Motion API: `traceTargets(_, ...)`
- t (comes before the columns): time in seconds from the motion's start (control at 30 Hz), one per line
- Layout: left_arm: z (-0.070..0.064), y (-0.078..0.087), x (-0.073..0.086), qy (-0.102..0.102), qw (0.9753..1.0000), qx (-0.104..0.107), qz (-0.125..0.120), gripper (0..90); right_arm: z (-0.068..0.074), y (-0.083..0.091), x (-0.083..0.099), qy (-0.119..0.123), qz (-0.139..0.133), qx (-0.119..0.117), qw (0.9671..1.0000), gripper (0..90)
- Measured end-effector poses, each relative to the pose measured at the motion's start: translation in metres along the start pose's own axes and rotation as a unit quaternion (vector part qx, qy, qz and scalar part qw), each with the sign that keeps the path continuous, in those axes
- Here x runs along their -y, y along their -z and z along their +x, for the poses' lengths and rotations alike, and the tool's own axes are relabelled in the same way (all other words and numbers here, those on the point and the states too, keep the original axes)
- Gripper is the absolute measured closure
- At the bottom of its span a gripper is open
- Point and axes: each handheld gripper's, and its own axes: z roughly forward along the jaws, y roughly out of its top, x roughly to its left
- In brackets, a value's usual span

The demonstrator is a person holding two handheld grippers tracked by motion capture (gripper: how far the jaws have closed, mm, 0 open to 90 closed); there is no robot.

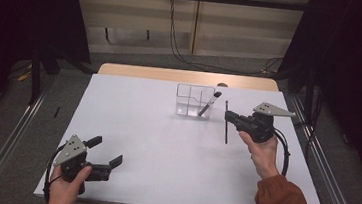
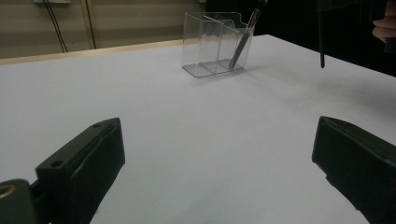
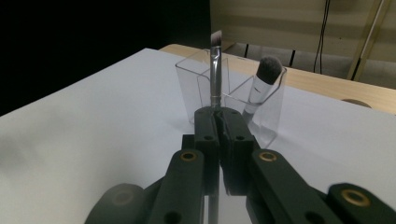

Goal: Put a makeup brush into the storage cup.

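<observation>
Right gripper (image 3: 219,116) clamping 1 thin brush (image 3: 215,70), 1 brush (image 3: 262,88) in organiser (image 3: 205,74)

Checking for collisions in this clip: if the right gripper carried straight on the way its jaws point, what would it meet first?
Most likely the clear acrylic organizer. The right gripper, shut on a thin makeup brush, points at it in its own view, with bare white table between. Depth is unclear; the held brush's tip might touch first.

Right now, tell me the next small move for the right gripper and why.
Probably carry the thin brush forward over the clear organizer and lower it in. The right gripper is shut on its handle, short of the organizer, where another brush already stands.
</observation>
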Motion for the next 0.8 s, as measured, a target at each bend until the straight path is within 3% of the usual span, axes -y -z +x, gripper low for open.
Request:
traceTargets(0.33, 0.0, 0.0, 0.0, 0.001, 1.0, -0.001, 0.002, 2.6, 0.002, -0.007, -0.011, 0.003, -0.022, 0.005, 0.9997, 86.6)
traceTargets(0.8, 0.0, -0.001, 0.0, 0.003, 1.0, -0.001, 0.001, 2.6, 0.009, -0.031, -0.039, 0.012, -0.035, -0.005, 0.9993, 86.6)
